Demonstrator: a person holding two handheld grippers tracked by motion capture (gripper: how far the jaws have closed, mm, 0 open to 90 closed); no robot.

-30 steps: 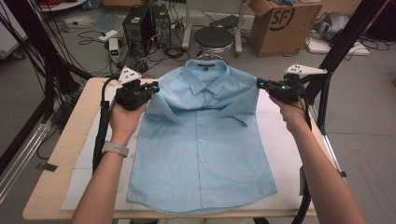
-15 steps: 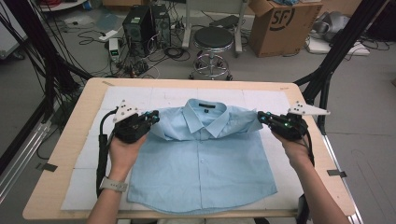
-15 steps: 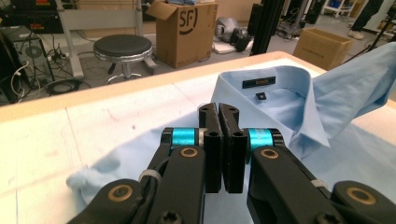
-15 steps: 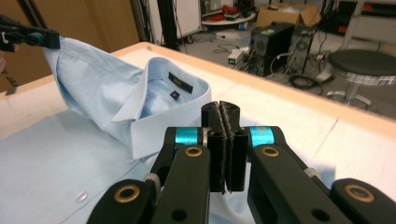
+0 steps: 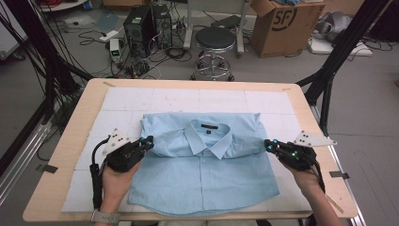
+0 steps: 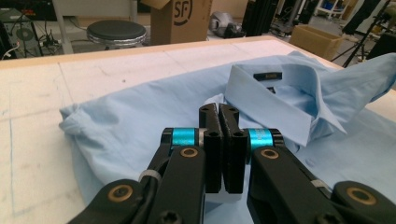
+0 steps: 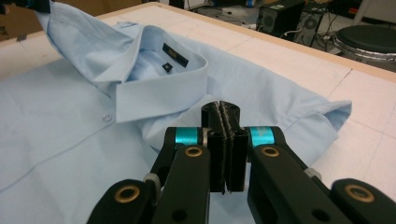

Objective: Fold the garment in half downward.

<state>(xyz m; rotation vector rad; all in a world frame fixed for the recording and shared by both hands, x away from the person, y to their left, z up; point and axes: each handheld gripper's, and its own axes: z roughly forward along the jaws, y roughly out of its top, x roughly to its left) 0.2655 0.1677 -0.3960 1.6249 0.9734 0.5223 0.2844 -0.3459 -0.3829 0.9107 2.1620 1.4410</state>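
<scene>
Light-blue shirt (image 5: 202, 165) on the desk (image 5: 66, 141), shoulders now drawn toward the near edge, folding its upper part; left tool (image 5: 149, 141) and right tool (image 5: 267, 145) each pinch cloth

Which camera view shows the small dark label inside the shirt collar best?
The right gripper view: the label is near and large there. The left gripper view shows it smaller, and the high view shows a tiny dark strip.

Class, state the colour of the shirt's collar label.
The collar label on the light blue shirt is black; the right gripper view shows it best.
</scene>
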